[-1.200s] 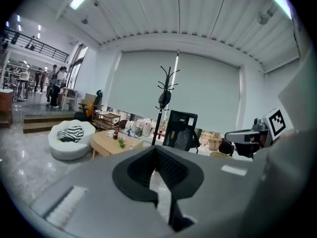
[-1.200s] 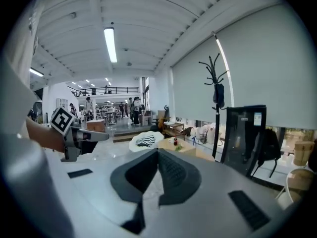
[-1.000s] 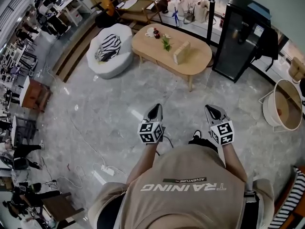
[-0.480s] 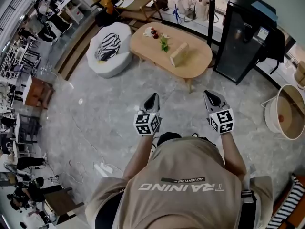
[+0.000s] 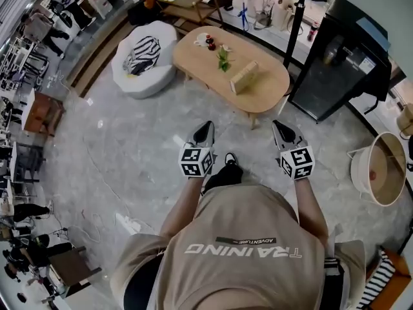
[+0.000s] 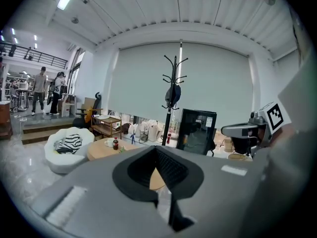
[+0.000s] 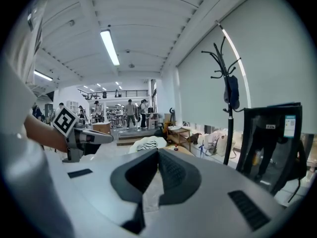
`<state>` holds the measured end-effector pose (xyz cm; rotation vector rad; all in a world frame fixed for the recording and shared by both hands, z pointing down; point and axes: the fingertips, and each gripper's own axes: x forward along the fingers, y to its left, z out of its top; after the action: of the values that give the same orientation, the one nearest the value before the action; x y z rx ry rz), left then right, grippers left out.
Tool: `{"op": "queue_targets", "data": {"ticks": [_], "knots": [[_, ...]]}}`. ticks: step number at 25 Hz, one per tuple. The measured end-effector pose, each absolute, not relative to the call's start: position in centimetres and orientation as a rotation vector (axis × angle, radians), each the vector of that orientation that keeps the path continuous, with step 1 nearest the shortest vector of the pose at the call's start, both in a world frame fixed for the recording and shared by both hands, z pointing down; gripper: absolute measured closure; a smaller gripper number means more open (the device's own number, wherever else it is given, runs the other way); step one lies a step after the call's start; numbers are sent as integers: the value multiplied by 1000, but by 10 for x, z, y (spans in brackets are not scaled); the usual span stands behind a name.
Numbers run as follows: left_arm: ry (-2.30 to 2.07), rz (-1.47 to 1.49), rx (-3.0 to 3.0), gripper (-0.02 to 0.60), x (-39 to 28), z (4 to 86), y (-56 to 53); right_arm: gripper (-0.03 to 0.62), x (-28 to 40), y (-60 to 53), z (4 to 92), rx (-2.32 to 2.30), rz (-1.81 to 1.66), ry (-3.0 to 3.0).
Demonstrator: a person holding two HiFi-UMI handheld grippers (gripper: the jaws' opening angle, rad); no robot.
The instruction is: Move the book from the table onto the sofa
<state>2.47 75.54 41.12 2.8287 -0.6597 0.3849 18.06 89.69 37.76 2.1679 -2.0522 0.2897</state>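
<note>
Your left gripper (image 6: 156, 150) has its jaws together, with nothing between them. Past its tip, at ten o'clock, the counter (image 6: 96, 150) carries a bottle (image 6: 115, 144) and a cup (image 6: 108, 143). The sofa (image 6: 58, 157) sits at nine o'clock with a striped cushion (image 6: 69, 144) on it. A coat stand (image 6: 173, 90) rises at twelve, a black cabinet (image 6: 197, 132) stands at one, and your right gripper (image 6: 225, 130) shows at three.
</note>
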Motion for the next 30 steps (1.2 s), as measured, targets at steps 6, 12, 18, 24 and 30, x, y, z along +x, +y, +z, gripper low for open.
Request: {"op": "queue_targets", "data": {"ticks": [6, 12, 18, 24, 30], "knots": [[-555, 398, 2862, 591, 64, 410, 699, 589, 202, 834, 362, 2167, 261, -2023], [-443, 412, 2880, 591, 92, 418, 653, 589, 215, 787, 365, 2216, 287, -1950], [-313, 457, 2883, 591, 108, 435, 625, 589, 221, 755, 379, 2250, 339, -1886], [-303, 464, 2850, 591, 128, 441, 598, 589, 241, 729, 388, 2247, 394, -1865], [-363, 447, 2844, 590, 153, 438, 567, 589, 271, 691, 402, 2213, 434, -1925]]}}
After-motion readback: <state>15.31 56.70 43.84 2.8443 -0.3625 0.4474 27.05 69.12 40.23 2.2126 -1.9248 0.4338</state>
